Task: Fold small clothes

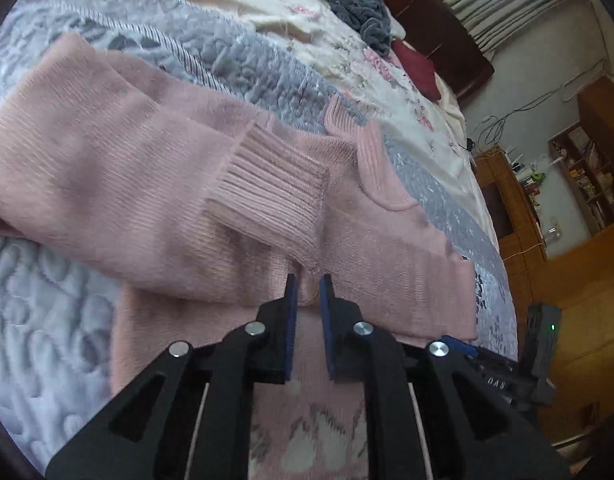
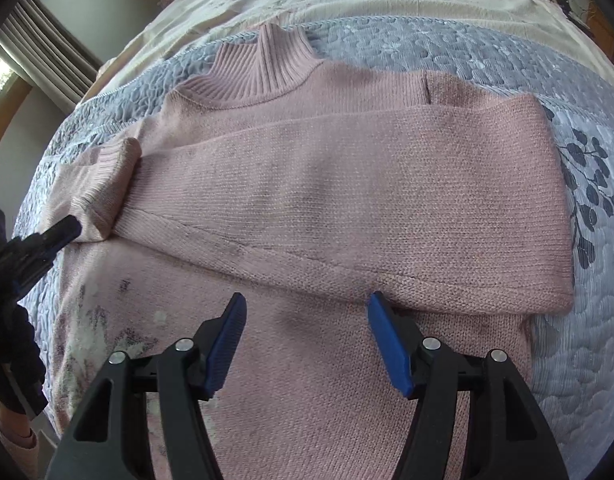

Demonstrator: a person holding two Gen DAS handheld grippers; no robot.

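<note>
We see our left hand-held gripper nearly closed, pinching the pink sweater; our right hand-held gripper hovers wide open above it.

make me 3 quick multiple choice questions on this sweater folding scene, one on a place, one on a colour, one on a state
1. Where does the sweater lie?
A. on a quilted grey bedspread
B. on a wooden floor
C. on a chair

2. What colour are the pads on the gripper fingers?
A. red
B. blue
C. yellow

3. How does the right gripper stand?
A. shut on a sleeve
B. shut on the collar
C. open above the sweater

Answers:
1 A, the grey quilting shows all around the knit.
2 B, both wrist views show blue pads on black fingers.
3 C, its fingers are wide apart with nothing between them but the sweater below.
</note>
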